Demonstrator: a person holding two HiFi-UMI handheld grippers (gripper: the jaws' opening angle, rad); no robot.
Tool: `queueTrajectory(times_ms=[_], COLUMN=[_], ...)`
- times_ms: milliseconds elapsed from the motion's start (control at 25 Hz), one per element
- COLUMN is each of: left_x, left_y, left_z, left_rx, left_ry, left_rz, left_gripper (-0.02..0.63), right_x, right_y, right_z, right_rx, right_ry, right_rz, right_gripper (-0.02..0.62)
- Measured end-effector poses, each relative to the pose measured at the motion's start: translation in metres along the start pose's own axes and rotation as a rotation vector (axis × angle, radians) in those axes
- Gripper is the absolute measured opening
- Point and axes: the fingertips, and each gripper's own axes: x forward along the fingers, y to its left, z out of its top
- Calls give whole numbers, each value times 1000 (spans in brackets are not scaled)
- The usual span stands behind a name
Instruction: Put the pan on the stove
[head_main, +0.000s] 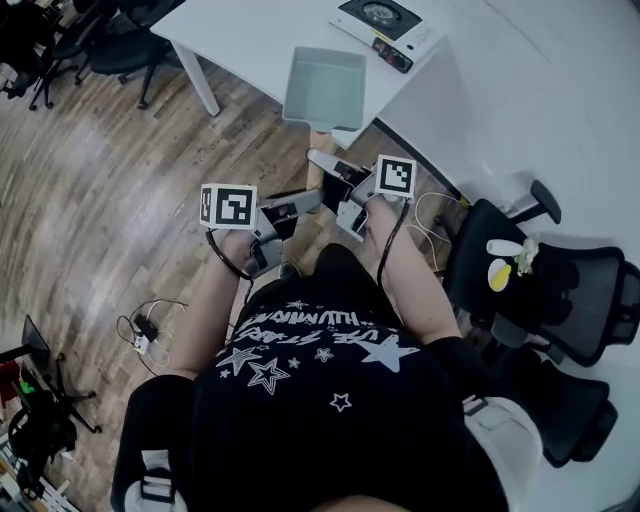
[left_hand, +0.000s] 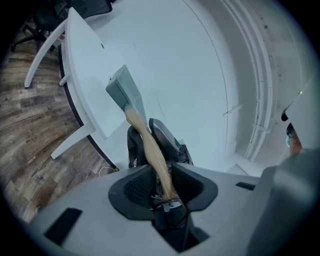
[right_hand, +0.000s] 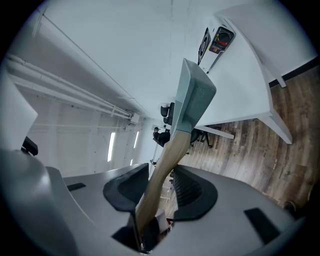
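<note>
No room between the jaws of the left gripper (left_hand: 162, 184) or the right gripper (right_hand: 161, 189): both gaps taken up by the wooden handle (left_hand: 150, 150) of the pan (head_main: 325, 88). Straight ahead of the jaws, blocked by the pan itself. Beyond it, bare white table (head_main: 250, 35) up to the stove (head_main: 385, 22), ahead and rightward. Left of the jaws, open air over wood floor (head_main: 100, 190), save one table leg (head_main: 203, 88). Right of the jaws, a black office chair (head_main: 560, 285) nearby.

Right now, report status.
Holding: left gripper and right gripper both clamped on handle. Airborne pan at table edge, short of stove. Nothing between.
</note>
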Motion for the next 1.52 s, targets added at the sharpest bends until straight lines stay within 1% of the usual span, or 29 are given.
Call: queueTrajectory(times_ms=[240,520,720,1040,1320,1520], left_x=[-1,6,11,30,47,68], left_y=[11,26,34,57,66,67], left_z=[10,36,55,114,160,191], left_rx=[-18,-10,-3,-21,-4,9], left_ry=[15,23,28,50,71,87], left_rz=[1,19,21,14,10,-2], left_gripper=[123,123,123,123,123,123], right_x=[8,23,33,58,73,75], right_y=[-12,-23,-29,-48,-53,-53], right_z=[7,31,49,107,155,193], right_rx=[-11,9,3,20,13,12], right_ry=[10,12,15,-6,-33,-52], right_rz=[-26,-7,-2,-7,2,6], right_gripper=[151,152,152,152,152,152])
